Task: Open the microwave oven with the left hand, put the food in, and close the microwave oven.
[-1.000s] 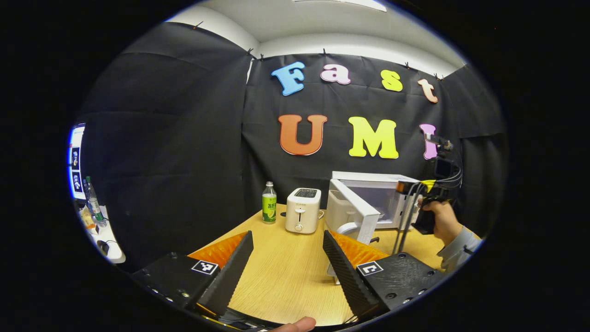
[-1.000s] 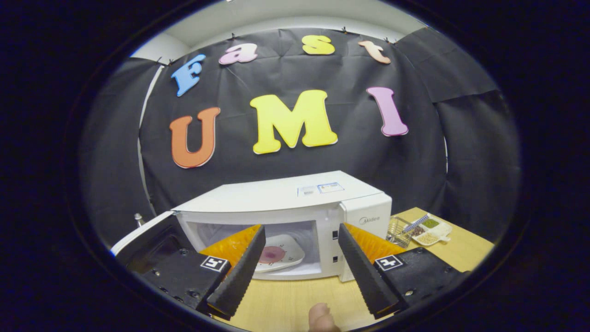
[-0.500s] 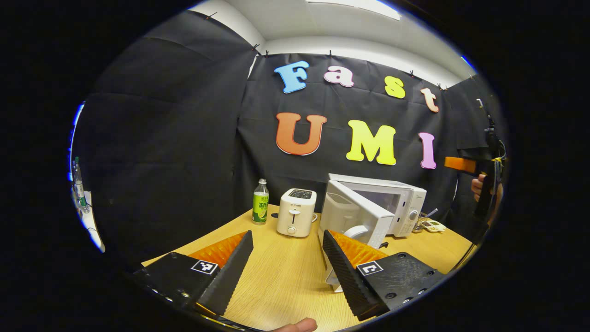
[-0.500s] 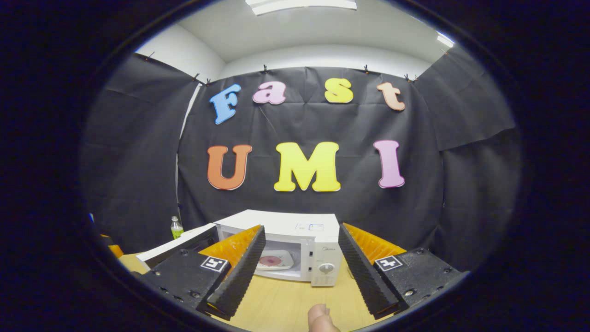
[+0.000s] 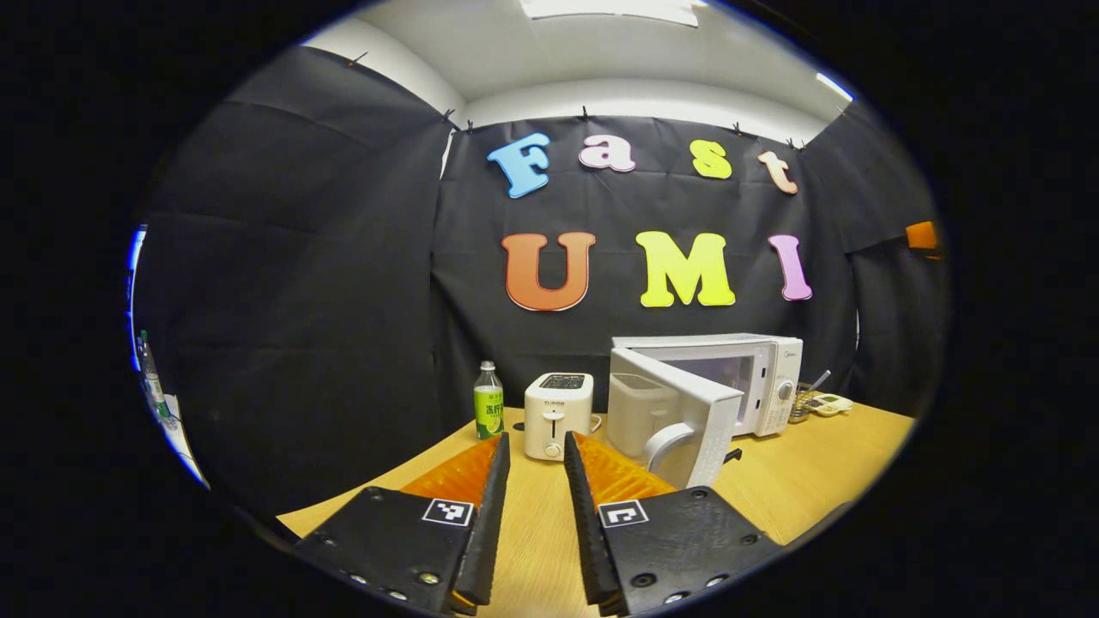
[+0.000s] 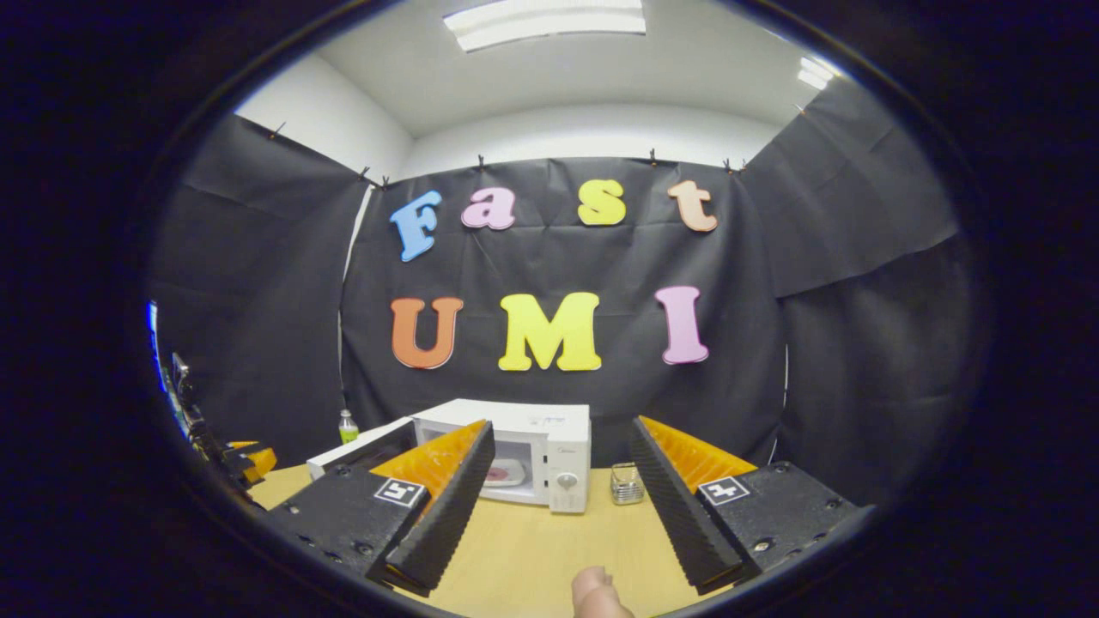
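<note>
The white microwave (image 5: pixel 747 365) stands at the back of the wooden table with its door (image 5: pixel 678 412) swung open toward me. In the right gripper view a plate with pink food (image 6: pixel 505 472) lies inside the microwave (image 6: pixel 549 442), and the door (image 6: pixel 361 438) hangs open on the left. My left gripper (image 5: pixel 534 442) hovers over the table in front of the door, its jaws narrowed to a small gap with nothing between them. My right gripper (image 6: pixel 560 429) is held well back from the microwave, open and empty. A fingertip (image 6: pixel 592 592) shows at its bottom edge.
A white toaster (image 5: pixel 558 403) and a green-labelled bottle (image 5: pixel 488 401) stand left of the microwave. A small wire basket (image 6: pixel 627 485) and a condiment tray (image 5: pixel 828 402) sit to its right. Bare tabletop (image 6: pixel 532 549) lies in front.
My left gripper's fingers have closed in from wide apart to a narrow gap. My right gripper has drawn back and away from the microwave, leaving the plate inside.
</note>
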Motion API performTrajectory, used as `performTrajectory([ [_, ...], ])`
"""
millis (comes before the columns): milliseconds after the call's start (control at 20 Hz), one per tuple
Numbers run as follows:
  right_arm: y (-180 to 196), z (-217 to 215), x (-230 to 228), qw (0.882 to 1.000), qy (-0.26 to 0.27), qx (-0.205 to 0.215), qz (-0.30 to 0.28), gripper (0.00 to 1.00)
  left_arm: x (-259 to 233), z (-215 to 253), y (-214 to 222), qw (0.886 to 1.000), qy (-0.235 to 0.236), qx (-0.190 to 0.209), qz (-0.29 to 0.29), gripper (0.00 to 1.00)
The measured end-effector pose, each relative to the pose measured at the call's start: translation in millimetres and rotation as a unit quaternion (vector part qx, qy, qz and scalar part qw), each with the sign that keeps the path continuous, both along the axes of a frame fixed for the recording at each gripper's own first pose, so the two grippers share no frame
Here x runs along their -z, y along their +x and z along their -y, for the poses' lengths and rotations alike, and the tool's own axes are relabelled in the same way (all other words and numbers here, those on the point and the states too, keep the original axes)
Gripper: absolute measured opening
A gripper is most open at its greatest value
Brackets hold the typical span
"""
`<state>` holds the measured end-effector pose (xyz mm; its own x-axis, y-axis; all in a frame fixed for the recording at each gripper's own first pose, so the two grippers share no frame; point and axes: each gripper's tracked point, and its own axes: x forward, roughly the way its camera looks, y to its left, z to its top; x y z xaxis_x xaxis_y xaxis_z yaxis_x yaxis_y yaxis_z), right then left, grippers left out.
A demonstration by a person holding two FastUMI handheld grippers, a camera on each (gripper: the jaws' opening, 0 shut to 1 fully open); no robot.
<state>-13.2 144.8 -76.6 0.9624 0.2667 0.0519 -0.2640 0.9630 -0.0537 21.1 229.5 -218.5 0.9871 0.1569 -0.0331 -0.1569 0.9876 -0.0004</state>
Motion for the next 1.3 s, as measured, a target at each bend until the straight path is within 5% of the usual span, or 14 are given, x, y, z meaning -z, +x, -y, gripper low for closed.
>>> performTrajectory([
  [100, -15, 10, -6, 1.0, 0.008, -0.003, 0.005, 0.92, 2, -4, 8, 1.0, 0.012, -0.012, 0.0, 0.35],
  [150, -22, 14, -10, 1.0, 0.01, -0.003, 0.009, 0.92, 8, -5, 15, 1.0, 0.001, -0.014, -0.009, 0.01],
  [450, -47, 45, -18, 0.999, -0.002, 0.012, 0.033, 1.0, 54, 19, 38, 0.996, -0.047, 0.02, -0.067, 0.0],
  [800, -52, 60, -10, 1.0, 0.002, 0.011, 0.005, 1.0, 74, 51, 52, 0.994, -0.042, 0.044, -0.09, 0.0],
  [850, -53, 62, -11, 1.0, -0.001, 0.013, 0.007, 1.0, 74, 57, 54, 0.994, -0.045, 0.051, -0.09, 0.13],
  [900, -53, 66, -14, 1.0, -0.005, 0.016, 0.012, 0.91, 73, 65, 54, 0.993, -0.049, 0.058, -0.089, 0.0],
  [950, -55, 70, -16, 1.0, -0.009, 0.021, 0.017, 1.0, 72, 72, 56, 0.993, -0.05, 0.065, -0.088, 0.0],
  [1000, -57, 72, -18, 1.0, -0.009, 0.022, 0.02, 0.91, 73, 80, 57, 0.992, -0.048, 0.07, -0.088, 0.0],
  [1050, -59, 72, -17, 1.0, -0.007, 0.021, 0.019, 1.0, 74, 86, 59, 0.992, -0.046, 0.074, -0.087, 0.0],
  [1300, -68, 74, -9, 1.0, 0.006, 0.009, -0.008, 1.0, 76, 129, 78, 0.989, -0.064, 0.107, -0.078, 0.0],
])
